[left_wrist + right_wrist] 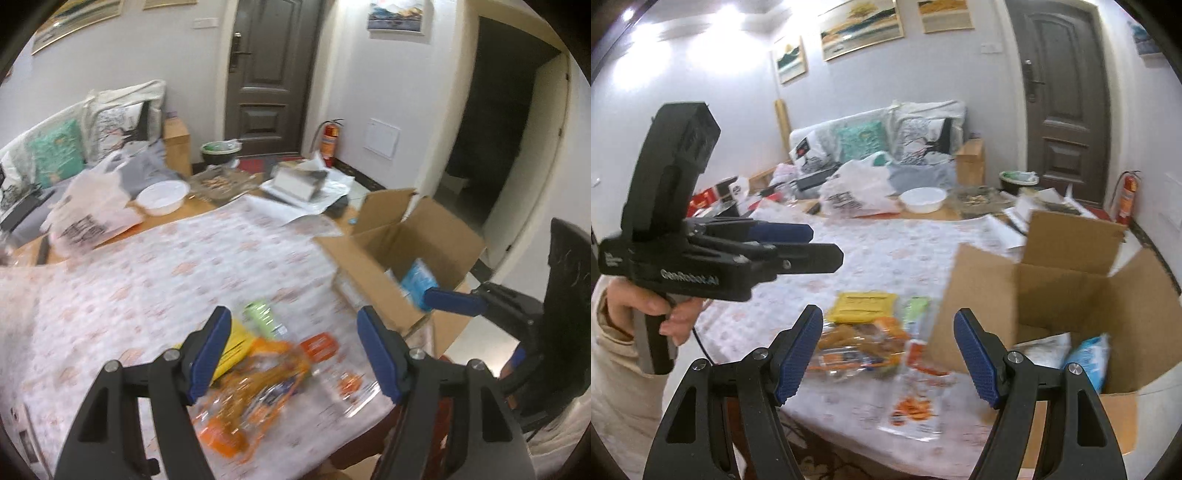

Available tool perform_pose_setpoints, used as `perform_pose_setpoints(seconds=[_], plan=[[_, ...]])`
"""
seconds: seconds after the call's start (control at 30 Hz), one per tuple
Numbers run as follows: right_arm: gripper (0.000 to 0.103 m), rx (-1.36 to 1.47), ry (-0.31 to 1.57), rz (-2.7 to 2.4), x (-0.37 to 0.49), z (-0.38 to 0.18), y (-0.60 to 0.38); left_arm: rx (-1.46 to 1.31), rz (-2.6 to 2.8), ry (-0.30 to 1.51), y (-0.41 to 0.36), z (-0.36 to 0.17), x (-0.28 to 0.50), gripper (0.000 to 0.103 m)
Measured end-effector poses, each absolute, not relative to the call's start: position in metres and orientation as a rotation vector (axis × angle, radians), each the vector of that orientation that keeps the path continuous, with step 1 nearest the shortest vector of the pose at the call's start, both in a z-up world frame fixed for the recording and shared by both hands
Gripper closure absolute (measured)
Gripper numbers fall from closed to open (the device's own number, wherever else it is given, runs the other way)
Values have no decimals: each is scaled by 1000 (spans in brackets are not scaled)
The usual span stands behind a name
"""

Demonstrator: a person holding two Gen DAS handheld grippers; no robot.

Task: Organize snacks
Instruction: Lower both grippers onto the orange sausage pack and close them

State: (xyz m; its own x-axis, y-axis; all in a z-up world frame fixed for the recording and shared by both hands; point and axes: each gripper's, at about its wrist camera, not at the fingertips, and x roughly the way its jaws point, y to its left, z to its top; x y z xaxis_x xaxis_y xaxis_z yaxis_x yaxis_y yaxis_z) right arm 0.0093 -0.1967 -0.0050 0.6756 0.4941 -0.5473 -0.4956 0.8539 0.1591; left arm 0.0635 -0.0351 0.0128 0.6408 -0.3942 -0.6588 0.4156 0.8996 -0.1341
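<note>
Below, in the left wrist view, the left hand-held gripper (pixel 291 350) hangs released over a blurred heap of snacks (pixel 255 373) at lower centre, nothing between its fingers; a cardboard box (pixel 373 258) stands open at right on the patterned worktop (pixel 147 280). Across the right wrist view, the right hand-held gripper (pixel 888 354) is likewise spread and empty, with four or so packets just beyond it and two more bags inside the box; one grey door (pixel 1067 99) fills the upper right.

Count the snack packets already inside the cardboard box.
2 visible: a blue packet against the right wall of the cardboard box, and a pale packet just left of it. More may be hidden behind the near wall.
</note>
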Motion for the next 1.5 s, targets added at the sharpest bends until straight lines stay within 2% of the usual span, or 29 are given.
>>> perform_pose_setpoints(seconds=[0.3,0.7,0.8,1.03,1.17,1.27,1.4,1.5], plan=[[33,-63,708,632,13,-33,-128,-102,-421,819,39,-48,57,35],[33,-124,872,568,74,-106,-108,-305,-440,965,75,-137,64,37],[33,-125,894,557,86,-117,-112,-334,-466,988,73,-149,64,46],[33,-151,903,576,102,-128,-110,-362,-500,1007,66,-160,61,58],[32,-171,924,578,111,-135,-103,-363,-531,1025,58,-161,56,70],[24,-176,931,576,116,-137,-101,-347,-523,1013,53,-161,56,70],[15,-168,961,583,123,-142,-98,-343,-512,1011,51,-161,60,75],[14,-152,976,585,127,-143,-100,-333,-507,1006,50,-160,61,76]])
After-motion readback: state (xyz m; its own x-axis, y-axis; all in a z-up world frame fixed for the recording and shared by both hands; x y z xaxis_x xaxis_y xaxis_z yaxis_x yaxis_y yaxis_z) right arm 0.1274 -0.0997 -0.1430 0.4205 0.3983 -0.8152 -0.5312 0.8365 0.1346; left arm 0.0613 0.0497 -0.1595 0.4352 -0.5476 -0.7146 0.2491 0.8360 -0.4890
